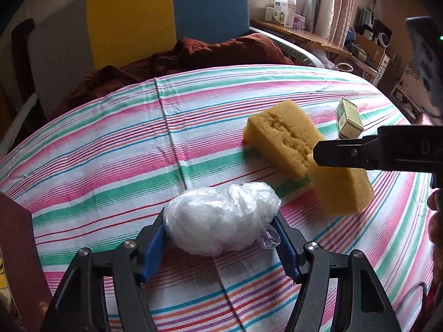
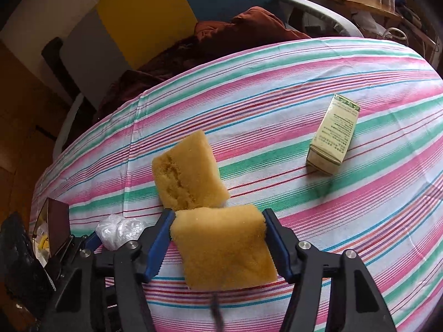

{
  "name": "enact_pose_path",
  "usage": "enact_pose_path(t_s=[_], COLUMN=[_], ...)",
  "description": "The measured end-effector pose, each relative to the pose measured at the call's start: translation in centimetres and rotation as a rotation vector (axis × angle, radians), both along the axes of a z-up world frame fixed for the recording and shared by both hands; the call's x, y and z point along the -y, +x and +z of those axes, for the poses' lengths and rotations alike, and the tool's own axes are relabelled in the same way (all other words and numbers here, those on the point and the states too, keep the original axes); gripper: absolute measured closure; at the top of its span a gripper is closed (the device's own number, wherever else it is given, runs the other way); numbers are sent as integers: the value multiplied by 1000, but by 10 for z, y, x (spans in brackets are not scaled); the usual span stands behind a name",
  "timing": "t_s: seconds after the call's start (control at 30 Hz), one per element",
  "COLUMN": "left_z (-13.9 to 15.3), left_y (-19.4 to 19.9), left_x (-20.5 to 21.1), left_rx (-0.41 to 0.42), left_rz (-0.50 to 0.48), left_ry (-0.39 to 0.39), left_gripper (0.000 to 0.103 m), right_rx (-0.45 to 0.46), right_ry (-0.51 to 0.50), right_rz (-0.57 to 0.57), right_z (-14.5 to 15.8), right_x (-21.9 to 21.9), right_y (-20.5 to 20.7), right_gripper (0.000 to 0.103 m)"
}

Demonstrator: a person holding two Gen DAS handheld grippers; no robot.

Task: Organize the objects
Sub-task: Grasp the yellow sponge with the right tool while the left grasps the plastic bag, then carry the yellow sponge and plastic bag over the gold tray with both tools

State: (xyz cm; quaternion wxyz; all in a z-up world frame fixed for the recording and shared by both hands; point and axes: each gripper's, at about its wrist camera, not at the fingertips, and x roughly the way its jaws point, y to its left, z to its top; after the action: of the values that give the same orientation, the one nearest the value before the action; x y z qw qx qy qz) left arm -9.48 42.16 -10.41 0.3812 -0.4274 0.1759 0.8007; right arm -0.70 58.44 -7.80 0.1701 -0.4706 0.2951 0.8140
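Note:
A crumpled clear plastic bag (image 1: 216,221) sits between the blue pads of my left gripper (image 1: 221,221), which is shut on it just over the striped tablecloth (image 1: 110,166). My right gripper (image 2: 218,215) is shut on a yellow sponge (image 2: 224,246), its pads pressing into the sponge's sides. In the left wrist view that sponge (image 1: 340,193) hangs tilted below a right finger (image 1: 340,152). A second yellow sponge (image 2: 188,171) lies on the cloth touching the held one. A small cream and green box (image 2: 332,135) lies further right. The bag (image 2: 119,229) also shows at lower left.
A dark red open box (image 2: 55,221) stands at the table's left edge. Behind the table lie a brown cloth (image 1: 221,52) and a seat with yellow and blue panels (image 1: 133,19). A cluttered wooden shelf (image 1: 304,33) runs along the right.

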Motion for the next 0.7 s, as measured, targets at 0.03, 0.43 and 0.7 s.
enact_pose_path(t_s=[0.03,0.43,0.7], left_z=[0,5,15], left_y=[0,1,19], left_x=[0,3,13], left_rx=[-1,9,26], left_rz=[-1,11,-1], left_ry=[1,-16,-8], left_gripper=[34,37,38], right_rx=[3,-40,-23], right_ry=[5,23,96], right_rz=[5,-89,-116], right_z=[0,15,20], right_x=[1,-17,-17], right_y=[0,24,31], right_gripper=[41,43,43])
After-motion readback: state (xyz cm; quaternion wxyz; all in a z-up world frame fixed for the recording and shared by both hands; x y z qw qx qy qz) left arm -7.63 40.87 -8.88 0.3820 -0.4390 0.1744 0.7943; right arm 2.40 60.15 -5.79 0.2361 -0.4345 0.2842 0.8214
